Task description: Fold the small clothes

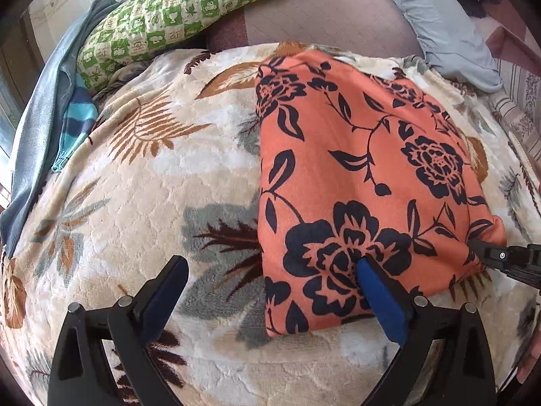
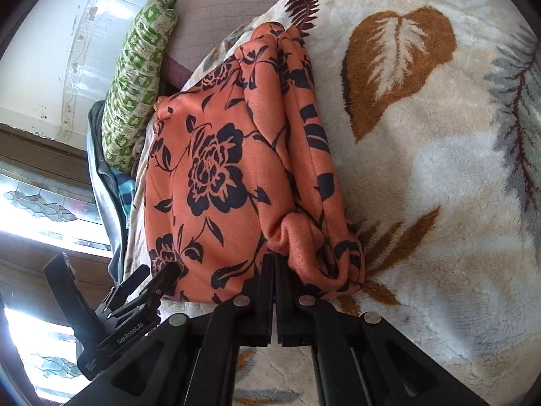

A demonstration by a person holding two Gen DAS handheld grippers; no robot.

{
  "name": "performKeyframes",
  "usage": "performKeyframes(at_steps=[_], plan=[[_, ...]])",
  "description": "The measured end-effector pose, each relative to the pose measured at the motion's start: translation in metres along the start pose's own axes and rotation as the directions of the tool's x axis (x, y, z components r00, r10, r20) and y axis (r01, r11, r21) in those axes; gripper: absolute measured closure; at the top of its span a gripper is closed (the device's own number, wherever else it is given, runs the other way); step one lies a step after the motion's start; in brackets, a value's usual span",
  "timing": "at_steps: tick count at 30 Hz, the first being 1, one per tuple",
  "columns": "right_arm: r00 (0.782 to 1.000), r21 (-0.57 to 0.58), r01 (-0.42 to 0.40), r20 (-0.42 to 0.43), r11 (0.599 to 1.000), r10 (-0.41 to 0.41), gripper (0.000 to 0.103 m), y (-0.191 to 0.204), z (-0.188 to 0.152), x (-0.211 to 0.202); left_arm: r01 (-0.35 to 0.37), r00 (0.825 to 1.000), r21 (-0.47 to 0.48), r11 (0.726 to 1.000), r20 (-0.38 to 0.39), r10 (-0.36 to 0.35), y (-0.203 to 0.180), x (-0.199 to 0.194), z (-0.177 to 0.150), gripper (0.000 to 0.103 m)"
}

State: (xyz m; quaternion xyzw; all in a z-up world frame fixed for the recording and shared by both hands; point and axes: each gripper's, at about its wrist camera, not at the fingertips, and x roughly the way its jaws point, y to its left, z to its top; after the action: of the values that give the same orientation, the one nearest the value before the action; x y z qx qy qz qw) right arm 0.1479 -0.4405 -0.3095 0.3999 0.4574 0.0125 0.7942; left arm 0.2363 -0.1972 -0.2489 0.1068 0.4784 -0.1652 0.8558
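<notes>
Right gripper [image 2: 274,260] is clamping w/ jaws together on a bunched corner of the orange cloth [image 2: 216,176], fabric puckering right at the tips. In the left wrist view the same gripper [image 1: 480,247] is coming in from the right edge, biting the cloth's near-right corner.

Left gripper [image 1: 270,280] is sitting w/ jaws wide apart, holding nothing; one blue-padded finger [image 1: 378,291] is resting on top of the cloth near its front edge, the other finger [image 1: 169,284] is over bare blanket. From the right wrist view the left gripper [image 2: 162,280] is touching the cloth's near-left corner.

Cloth is lying folded into a rough rectangle on the blanket [image 1: 142,203], several layers stacking along one side. Judging by the drape and puckers: light, soft, no stiffness, prob a bit slippery so layers could be sliding apart when lifted. Best hold looks like corners or the folded edge, pinching all layers together, not the flat middle.

Counts: 1 orange floral cloth, 2 grippers, 1 leaf-print blanket. Farther out: 1 green checked pillow [image 1: 175,13], 1 grey-blue garment pile w/ a striped blue piece [image 1: 74,121] at the left, 1 pale blue pillow [image 1: 449,27] at the far right. Whether more clothes are in that pile, can't tell.
</notes>
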Motion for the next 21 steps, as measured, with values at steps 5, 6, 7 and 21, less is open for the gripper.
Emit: performKeyframes(at_steps=[5,6,7,21], plan=[[0.997,-0.063,-0.039,0.065,0.997,0.043,0.096,0.019,0.003,-0.021,-0.015,0.997,-0.002,1.000,0.082,0.015,0.009,-0.022,0.028,0.003],[0.995,-0.081,-0.057,0.075,0.995,0.063,0.095,0.025,0.005,-0.024,-0.036,0.997,-0.003,0.999,0.075,0.036,0.010,-0.020,0.036,0.003],[0.993,-0.094,-0.079,0.084,0.992,0.087,0.095,0.030,0.006,-0.026,-0.058,0.996,-0.002,0.998,0.064,0.058,0.010,-0.017,0.043,0.003],[0.998,-0.176,0.029,-0.057,0.984,-0.040,0.097,0.049,0.017,0.028,-0.190,0.981,0.124,0.974,-0.014,0.193,-0.018,0.040,0.050,0.000]])
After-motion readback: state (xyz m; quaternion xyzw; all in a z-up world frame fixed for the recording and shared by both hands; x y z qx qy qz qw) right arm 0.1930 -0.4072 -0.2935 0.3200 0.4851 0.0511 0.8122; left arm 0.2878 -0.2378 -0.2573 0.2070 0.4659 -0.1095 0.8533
